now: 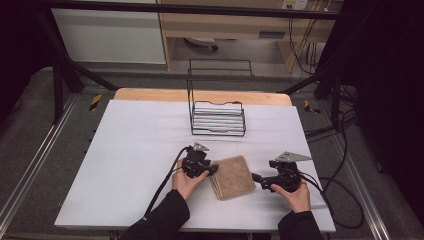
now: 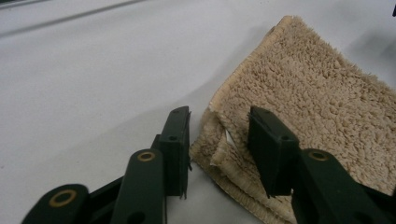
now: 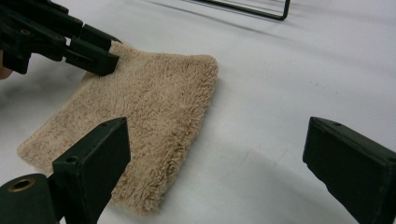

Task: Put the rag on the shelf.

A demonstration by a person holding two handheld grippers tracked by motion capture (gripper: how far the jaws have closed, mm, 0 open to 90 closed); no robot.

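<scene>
beige terry, a folded towel [image 1: 231, 176] lies on the white worktop [image 1: 130, 150], near the wire rack [image 1: 218, 118] and on the person's side of it. the left tongs [image 2: 219, 140] stand narrowly parted astride the towel's layered corner, not clamped. the right tongs [image 3: 215, 172] gape wide just beside the towel's opposite edge. to grip well, i'd gather every layer before closing.

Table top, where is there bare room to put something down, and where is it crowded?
Free: the wide strip of the white table left of the wire rack and left gripper, and the patch between rack and folded towel. A narrower strip runs right of the rack. Crowded: the near middle, where towel, both hands and the right gripper sit.
</scene>
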